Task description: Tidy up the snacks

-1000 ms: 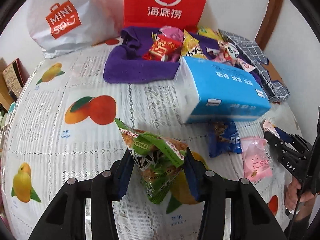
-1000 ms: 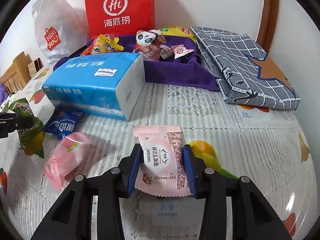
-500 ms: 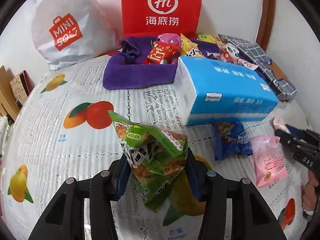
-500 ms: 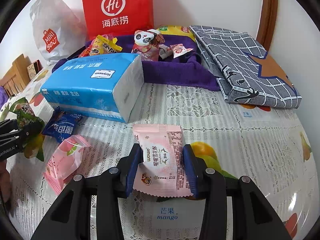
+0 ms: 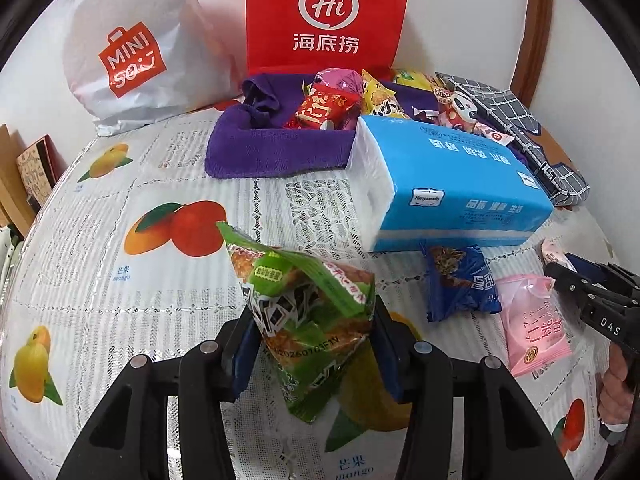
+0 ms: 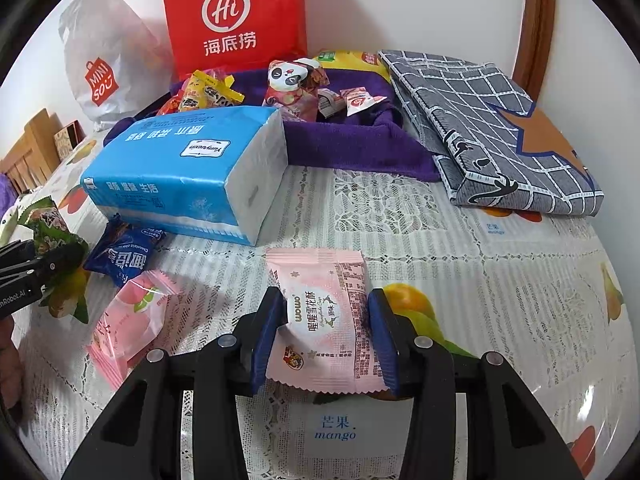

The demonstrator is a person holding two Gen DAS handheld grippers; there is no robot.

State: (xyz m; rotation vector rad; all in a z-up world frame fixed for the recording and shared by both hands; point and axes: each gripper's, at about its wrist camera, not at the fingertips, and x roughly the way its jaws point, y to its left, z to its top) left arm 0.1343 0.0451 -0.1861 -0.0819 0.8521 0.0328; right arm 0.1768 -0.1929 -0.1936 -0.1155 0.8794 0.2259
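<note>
Both grippers nearer the purple tray (image 5: 276,148), one packet each.

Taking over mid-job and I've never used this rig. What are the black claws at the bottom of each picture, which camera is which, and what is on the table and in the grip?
There is no robot arm: a person holds a two-finger gripper in each hand, and each has a fisheye camera looking along its fingers. In the left wrist view, the left gripper is shut on a green snack packet. In the right wrist view, the right gripper is shut on a pink snack packet. On the fruit-print tablecloth lie a blue tissue pack, a blue snack packet and another pink packet. Behind them, a purple cloth basket holds more snacks, beside a folded grey checked cloth and a red bag.
</note>
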